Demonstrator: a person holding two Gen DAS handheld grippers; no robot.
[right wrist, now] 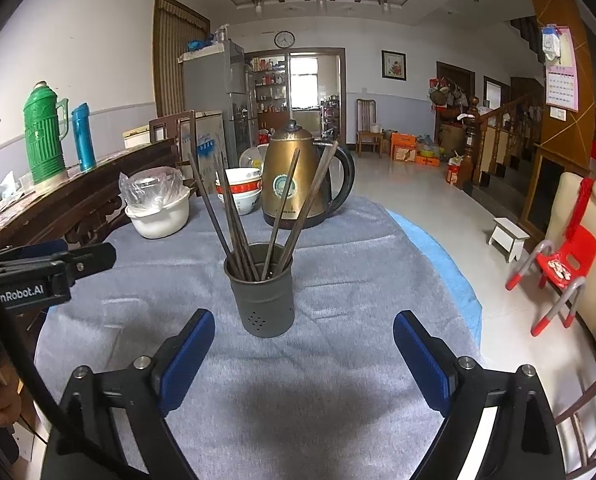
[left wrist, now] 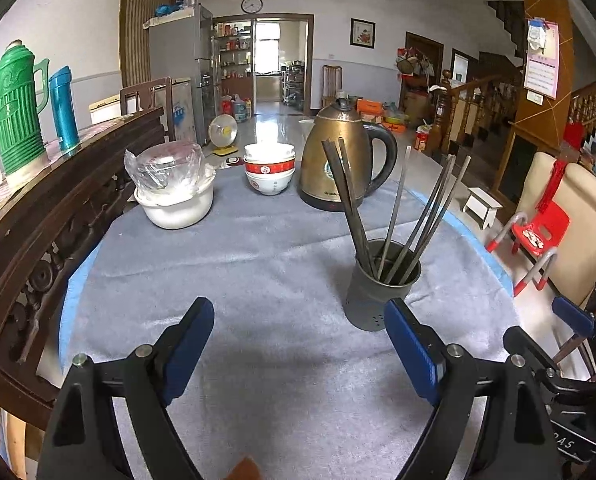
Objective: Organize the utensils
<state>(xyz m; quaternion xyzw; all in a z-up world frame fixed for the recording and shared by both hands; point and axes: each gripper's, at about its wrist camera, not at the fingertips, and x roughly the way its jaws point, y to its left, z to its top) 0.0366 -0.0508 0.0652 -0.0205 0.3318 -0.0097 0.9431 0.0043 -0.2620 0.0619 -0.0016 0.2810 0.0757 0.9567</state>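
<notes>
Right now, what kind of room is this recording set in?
Most likely the dining and living area of a home. A cloth-covered table holds a kettle, stacked bowls and a chopstick holder; a fridge stands behind, and a staircase rises at the right.

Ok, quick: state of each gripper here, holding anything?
Left gripper: open, empty.
Right gripper: open, empty, the holder just ahead of it.

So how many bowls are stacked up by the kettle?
3, I think: one stack of bowls on the grey cloth, left of the kettle. A plain one on top, a red-banded one in the middle, a white one below. More could be nested inside.
</notes>
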